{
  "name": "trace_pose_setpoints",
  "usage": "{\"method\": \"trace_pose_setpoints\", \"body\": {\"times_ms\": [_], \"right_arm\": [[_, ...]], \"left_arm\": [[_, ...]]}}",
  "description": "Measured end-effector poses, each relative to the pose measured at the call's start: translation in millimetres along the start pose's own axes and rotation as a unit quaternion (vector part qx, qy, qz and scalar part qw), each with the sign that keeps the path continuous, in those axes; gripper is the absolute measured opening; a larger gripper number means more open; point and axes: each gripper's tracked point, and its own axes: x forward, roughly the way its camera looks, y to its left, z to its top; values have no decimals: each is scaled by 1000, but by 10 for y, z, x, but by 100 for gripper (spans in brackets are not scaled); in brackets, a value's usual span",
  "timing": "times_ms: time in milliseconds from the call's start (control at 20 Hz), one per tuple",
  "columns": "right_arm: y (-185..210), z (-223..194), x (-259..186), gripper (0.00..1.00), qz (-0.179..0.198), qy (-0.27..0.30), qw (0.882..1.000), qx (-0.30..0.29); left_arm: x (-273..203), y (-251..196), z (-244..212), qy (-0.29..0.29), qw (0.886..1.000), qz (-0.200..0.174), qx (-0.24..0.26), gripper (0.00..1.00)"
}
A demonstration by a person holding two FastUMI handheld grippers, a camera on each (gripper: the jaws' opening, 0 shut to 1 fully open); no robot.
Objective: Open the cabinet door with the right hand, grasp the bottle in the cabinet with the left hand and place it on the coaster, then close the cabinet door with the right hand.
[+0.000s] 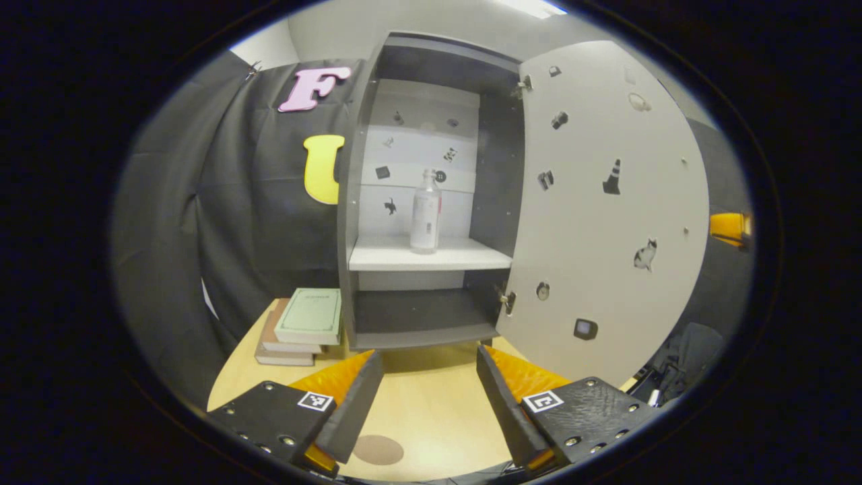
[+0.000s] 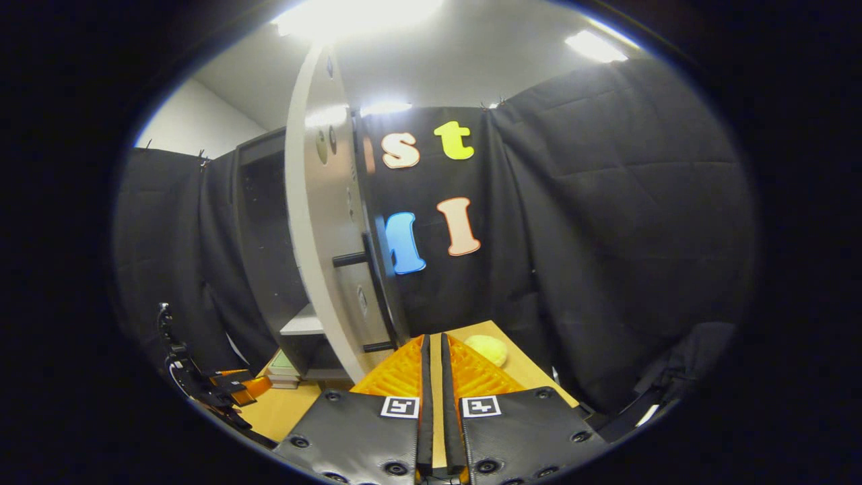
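Since the cabinet door already stands swung wide, the step in hand looks to be the left reach for the bottle. That bottle stands upright on the pale middle shelf of the cabinet, roughly centred between the side walls and set back toward the rear panel. In the left gripper view, the left gripper has its jaws spread wide with nothing between them, hanging in front of the cabinet and below the shelf's level, over the wooden table. A good approach, I would judge, rises to mid-height of the bottle and goes straight in, keeping clear of the cabinet's left wall and the door's hinged edge. Closing around the body rather than the narrow neck should hold steadier (clear plastic may flex or slip).

A round brown coaster lies on the table in front of the cabinet, near the left finger. A stack of books sits left of the cabinet's base.

The right gripper has its fingers pressed together on nothing, just off the door's outer face near its dark handle; a yellow object lies beyond it.
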Motion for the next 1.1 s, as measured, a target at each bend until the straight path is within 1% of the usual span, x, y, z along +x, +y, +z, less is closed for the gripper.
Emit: {"method": "trace_pose_setpoints", "body": {"times_ms": [100,150,250,300,350,400,450,500,550,600,650,700,800,850,900,950,1000,1050,1100], "right_arm": [[-105,31,10,9,-32,-2,999,4],[-164,57,27,9,-48,-3,999,1],[-291,91,71,9,-77,-10,997,-6],[-308,111,88,9,-80,-14,997,-7],[-319,150,134,7,-81,-18,997,-6],[-313,217,268,12,-77,-22,997,-5],[-314,266,385,29,-77,-24,997,-5],[-344,312,509,31,-79,-25,997,-8],[-361,353,607,47,-78,-27,996,-15],[-396,372,687,55,-76,-26,996,-24],[-459,399,757,73,-84,-27,996,-29],[-501,453,876,92,-86,-31,995,-27],[-529,494,1148,92,-82,-35,996,-13],[-562,510,1253,95,-85,-35,996,-7],[-623,519,1337,88,-90,-34,995,-4],[-665,527,1415,89,-96,-33,995,-3],[-693,524,1502,96,-99,-32,995,-2],[-738,533,1559,98,-105,-32,994,-1],[-778,530,1629,98,-110,-30,994,0]], "left_arm": [[109,52,240,-16,1000,-5,-3,84],[169,80,376,-26,1000,-5,-5,86],[335,113,635,-42,999,-7,-13,87],[420,127,758,-51,999,-7,-17,84],[512,153,890,-58,998,-4,-19,84],[600,181,998,-65,998,0,-20,84],[693,206,1133,-73,997,7,-21,86],[786,210,1245,-80,996,9,-23,84],[885,207,1352,-87,996,9,-24,89],[1000,207,1442,-93,995,8,-23,86],[1121,213,1521,-95,995,9,-20,84],[1245,213,1569,-95,995,11,-14,84],[1495,220,1696,-99,995,16,-2,84],[1621,216,1749,-100,995,16,3,84],[1762,218,1764,-100,995,17,8,84],[1892,225,1785,-98,995,19,9,83],[2032,222,1790,-96,995,18,7,89],[2163,193,1799,-94,995,12,4,84],[2298,166,1803,-93,996,4,2,85]]}}
